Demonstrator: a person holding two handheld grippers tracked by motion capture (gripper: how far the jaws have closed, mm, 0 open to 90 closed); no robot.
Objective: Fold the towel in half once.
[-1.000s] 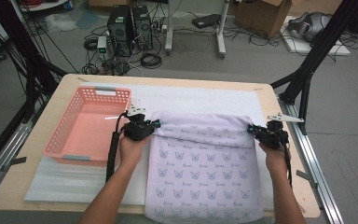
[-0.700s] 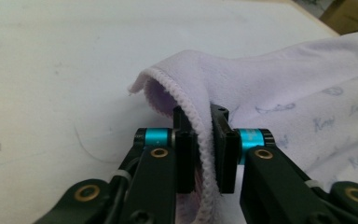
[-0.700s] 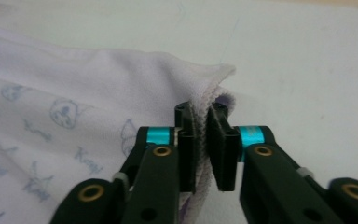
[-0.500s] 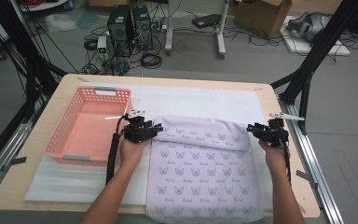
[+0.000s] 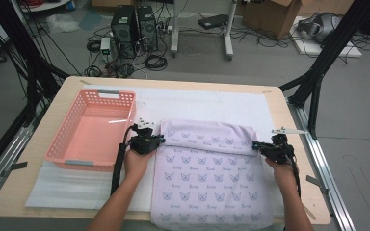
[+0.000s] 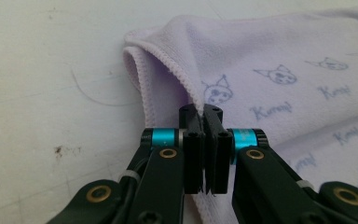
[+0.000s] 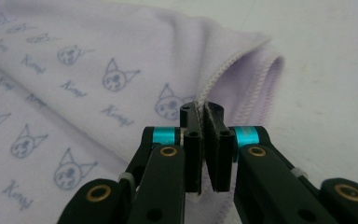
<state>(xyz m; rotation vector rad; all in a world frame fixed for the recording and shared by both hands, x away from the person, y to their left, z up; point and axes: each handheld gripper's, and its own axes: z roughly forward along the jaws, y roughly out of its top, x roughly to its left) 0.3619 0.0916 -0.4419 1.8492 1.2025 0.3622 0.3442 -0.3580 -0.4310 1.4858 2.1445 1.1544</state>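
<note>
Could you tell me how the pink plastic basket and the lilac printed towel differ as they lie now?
The pink plastic basket is rigid, empty and untouched; the lilac printed towel is soft, with its far edge folded over. The left gripper and right gripper pinch the towel's corners, not the basket. Both rest on the white mat.

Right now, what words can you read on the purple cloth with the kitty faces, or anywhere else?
"Kuromi": that is my best reading of the slanted grey script, repeated beside the cat-face drawings all over the lilac printed towel; the letters are a bit blurred.
Nothing readable on the pink plastic basket.
Any lettering on the black computer towers is too small to read.
</note>
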